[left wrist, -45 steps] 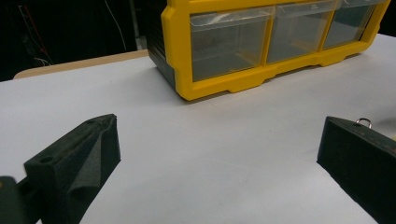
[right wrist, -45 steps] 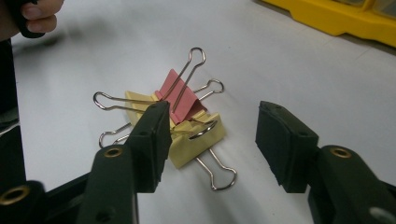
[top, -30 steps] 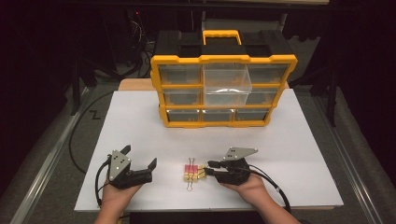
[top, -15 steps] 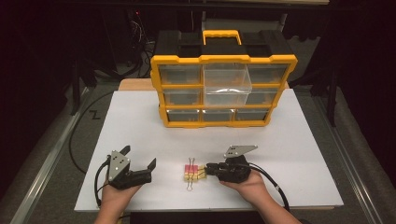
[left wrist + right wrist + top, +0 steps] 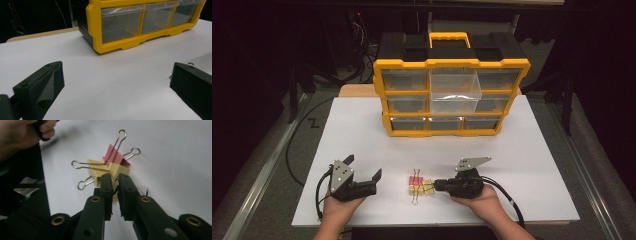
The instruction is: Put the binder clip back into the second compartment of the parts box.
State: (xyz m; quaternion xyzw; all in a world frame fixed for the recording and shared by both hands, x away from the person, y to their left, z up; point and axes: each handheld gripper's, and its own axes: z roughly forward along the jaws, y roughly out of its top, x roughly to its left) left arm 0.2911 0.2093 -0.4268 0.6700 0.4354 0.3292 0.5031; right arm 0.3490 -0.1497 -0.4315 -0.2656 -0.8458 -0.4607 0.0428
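Observation:
A small heap of binder clips (image 5: 419, 186), pink (image 5: 116, 157) and yellow (image 5: 100, 171), lies on the white table top (image 5: 532, 150) near its front edge. My right gripper (image 5: 437, 186) lies level just right of the heap and points left at it. In the right gripper view its jaws (image 5: 115, 178) have just been closing and now stand almost together, pinching the wire handle of a yellow clip. My left gripper (image 5: 363, 168) rests left of the heap, open wide with only bare table between its fingers (image 5: 40, 85).
A yellow organizer (image 5: 452, 95) with clear drawers stands at the back of the table; its top middle drawer (image 5: 455, 82) is pulled out. The organizer (image 5: 140, 22) also rises ahead of the left gripper. Cables trail from both grippers toward the front edge.
The right gripper's jaws have drawn together at the right edge of the clip heap. Both hands have stayed where they were, and the heap has not shifted.

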